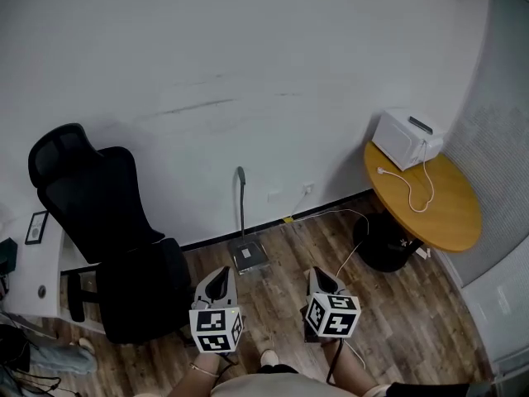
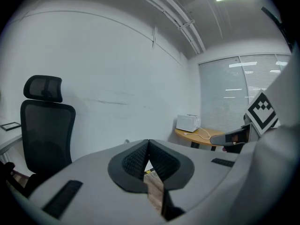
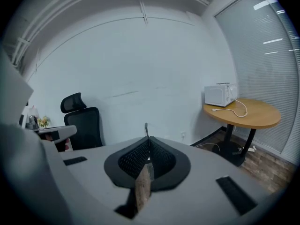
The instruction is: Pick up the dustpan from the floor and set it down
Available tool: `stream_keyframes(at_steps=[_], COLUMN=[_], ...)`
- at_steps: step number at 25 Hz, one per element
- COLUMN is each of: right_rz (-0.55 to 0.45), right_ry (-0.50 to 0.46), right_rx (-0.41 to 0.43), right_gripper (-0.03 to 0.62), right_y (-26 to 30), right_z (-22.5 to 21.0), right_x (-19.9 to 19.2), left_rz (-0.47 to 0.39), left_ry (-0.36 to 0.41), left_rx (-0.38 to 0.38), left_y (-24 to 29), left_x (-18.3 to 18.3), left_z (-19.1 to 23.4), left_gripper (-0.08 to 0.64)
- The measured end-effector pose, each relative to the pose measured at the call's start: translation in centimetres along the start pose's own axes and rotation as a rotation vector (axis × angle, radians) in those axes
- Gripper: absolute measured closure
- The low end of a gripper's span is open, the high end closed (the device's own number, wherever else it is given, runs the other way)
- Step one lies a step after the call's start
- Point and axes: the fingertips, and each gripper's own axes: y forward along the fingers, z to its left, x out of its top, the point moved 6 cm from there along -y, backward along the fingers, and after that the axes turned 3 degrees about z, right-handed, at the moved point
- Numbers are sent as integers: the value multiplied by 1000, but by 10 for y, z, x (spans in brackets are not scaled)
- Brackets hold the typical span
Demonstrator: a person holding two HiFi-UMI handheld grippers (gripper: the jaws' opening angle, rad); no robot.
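Observation:
The dustpan (image 1: 248,257) stands on the wood floor by the white wall, its long handle (image 1: 240,195) upright. Both grippers hover short of it, held by a person. My left gripper (image 1: 218,276) is just left of the pan, and its jaws are shut with nothing between them (image 2: 148,143). My right gripper (image 1: 319,276) is to the pan's right, also shut and empty (image 3: 149,140). In the right gripper view the top of the dustpan handle (image 3: 146,129) pokes up just beyond the jaw tips. The pan itself is hidden behind the gripper body in both gripper views.
A black office chair (image 1: 99,230) stands at the left beside a white desk (image 1: 37,271). At the right is a round wooden table (image 1: 446,209) with a white microwave (image 1: 405,137). A cable (image 1: 351,246) trails over the floor near its black base.

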Motion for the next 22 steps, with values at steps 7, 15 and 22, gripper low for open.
stream_keyframes(at_steps=[7, 15, 22], right_rz=[7, 51, 95], right_ry=[0, 0, 46], right_rx=[30, 46, 42], right_gripper=[560, 560, 560], right_y=[37, 68, 93], right_z=[-31, -64, -77], right_x=[21, 31, 26], left_rz=[5, 28, 60], left_ry=[-12, -14, -18], left_rx=[51, 110, 120], left_y=[42, 79, 101], left_x=[9, 13, 8], left_z=[-2, -3, 2], left_gripper=[543, 543, 543])
